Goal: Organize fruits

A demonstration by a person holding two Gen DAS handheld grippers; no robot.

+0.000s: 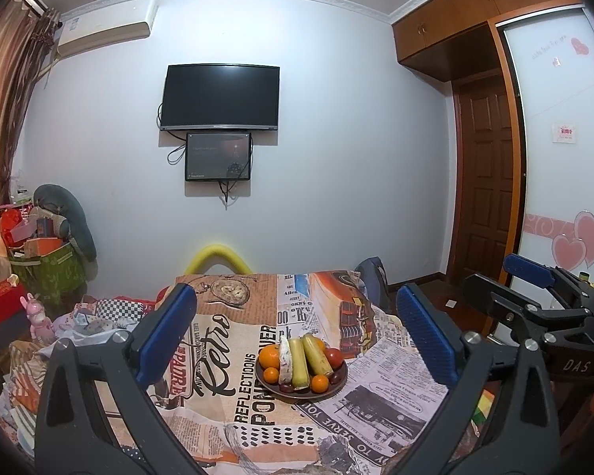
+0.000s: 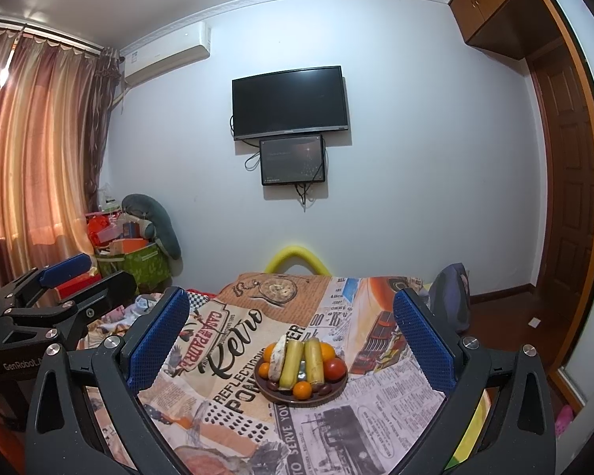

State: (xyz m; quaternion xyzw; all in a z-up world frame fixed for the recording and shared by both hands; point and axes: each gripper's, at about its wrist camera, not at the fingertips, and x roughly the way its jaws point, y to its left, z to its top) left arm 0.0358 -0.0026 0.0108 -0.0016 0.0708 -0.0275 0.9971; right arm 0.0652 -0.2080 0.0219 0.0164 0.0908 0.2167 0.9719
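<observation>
I've got both claws wide open, empty: left gripper (image 1: 297,336), right gripper (image 2: 293,340). Brown plate (image 2: 265,390) on newsprint tablecloth (image 2: 376,407) holds 2 bananas (image 2: 313,360), 1 tomato (image 2: 334,368), ~4 oranges (image 2: 301,390)

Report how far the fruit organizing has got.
Done, by the look of it: the fruits sit gathered on the brown plate, with two yellow-green sticks in the middle, oranges and a red tomato around them. In hand: nothing; the left tongs and right tongs are both open and held back from the plate. Left: no loose fruit shows on the printed cloth.
</observation>
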